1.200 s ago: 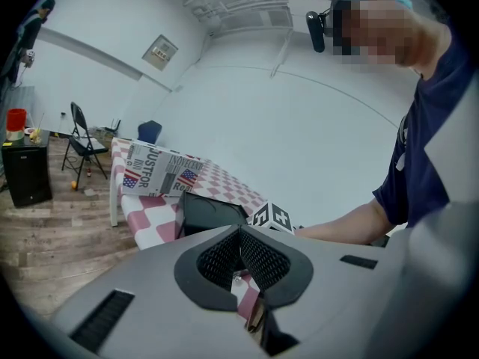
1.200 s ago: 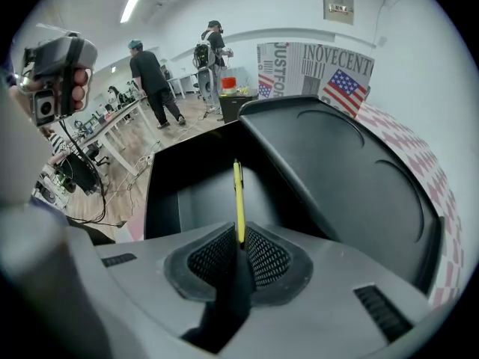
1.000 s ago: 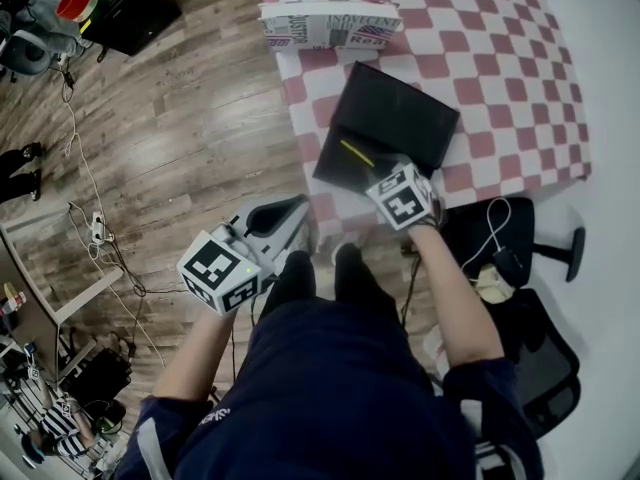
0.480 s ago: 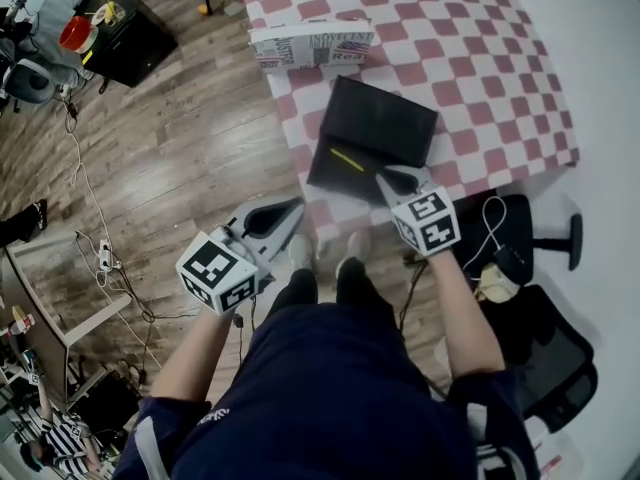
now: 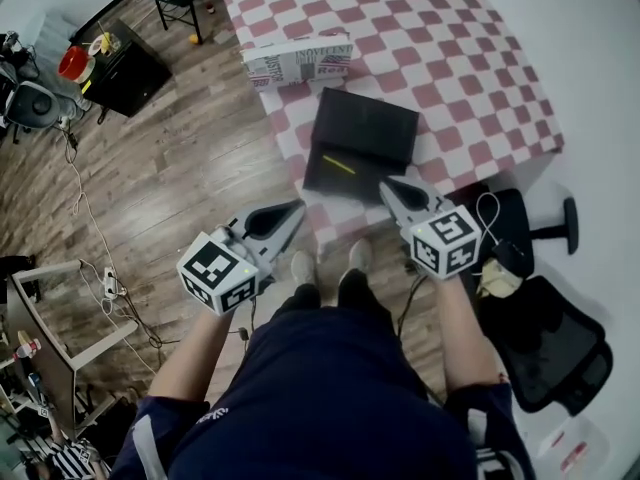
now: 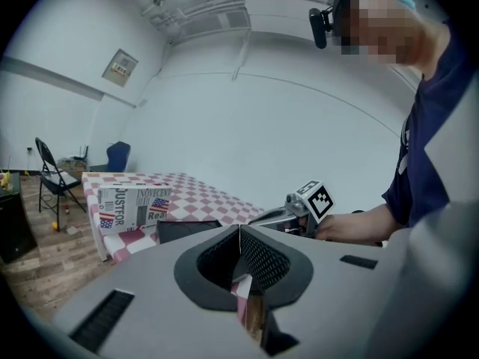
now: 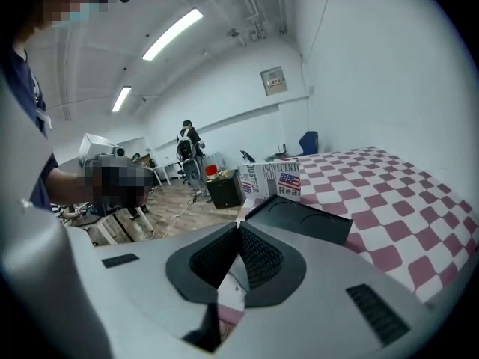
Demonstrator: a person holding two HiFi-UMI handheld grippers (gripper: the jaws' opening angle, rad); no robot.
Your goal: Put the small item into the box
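Position of the yellow stick [image 5: 338, 164] decides the reach: it lies on the near, flat half of the open black box [image 5: 365, 126] at the near edge of the table [image 5: 450, 58], with the printed carton [image 5: 298, 60] well beyond. Whether that half is tray or lid cannot be told. The stick's long axis runs slantwise, and its near end points roughly toward the right hand-held gripper [image 5: 388, 183], which hovers just beside the box's near right corner. The left hand-held gripper [image 5: 297, 206] hangs off the table's near left corner, above the floor [image 5: 170, 158], a little farther from the stick. Both have their jaws pressed together with nothing between them, as each gripper view confirms [image 6: 239, 229] [image 7: 238, 226]. The right one looks better placed, though it would need to part its jaws and turn across the stick
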